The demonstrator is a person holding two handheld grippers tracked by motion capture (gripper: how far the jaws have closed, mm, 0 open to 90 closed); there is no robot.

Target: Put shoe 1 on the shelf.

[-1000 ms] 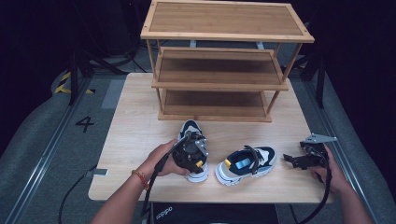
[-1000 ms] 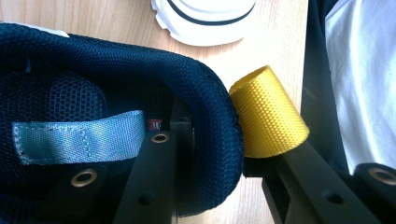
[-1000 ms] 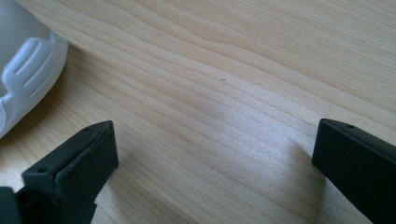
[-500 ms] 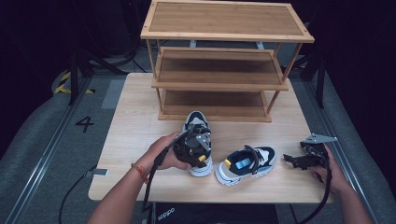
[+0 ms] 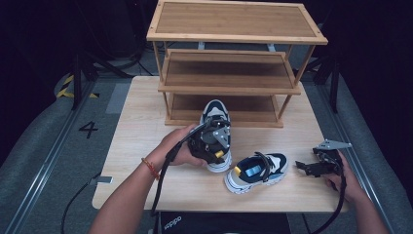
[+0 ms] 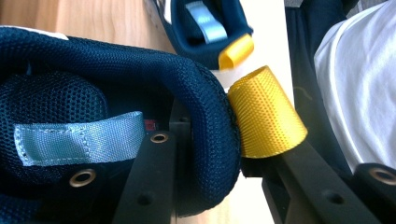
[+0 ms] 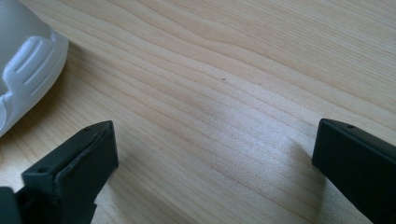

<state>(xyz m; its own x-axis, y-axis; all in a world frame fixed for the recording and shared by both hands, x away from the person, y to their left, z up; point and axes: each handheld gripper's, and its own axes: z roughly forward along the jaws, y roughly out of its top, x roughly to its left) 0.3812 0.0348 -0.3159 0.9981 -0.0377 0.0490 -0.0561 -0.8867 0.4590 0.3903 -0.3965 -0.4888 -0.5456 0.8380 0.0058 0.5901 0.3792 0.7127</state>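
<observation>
Left fingers [image 6: 187,158] clamp sneaker [image 5: 216,117] heel collar

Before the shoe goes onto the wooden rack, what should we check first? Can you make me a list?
1. Does the left gripper hold the shoe? Ok: its jaws are shut on the padded heel collar, one inside and one outside.
2. Is the yellow loop out of the pinch? Cannot tell: it sits right beside the outer jaw.
3. Is the bottom shelf of the rack free? Ok: the part that shows is bare.
4. Does the shoe point at the rack? Ok: its toe faces the bottom shelf.
5. Is the right gripper out of the way? Ok: open, over bare table, beside the second shoe.
</observation>
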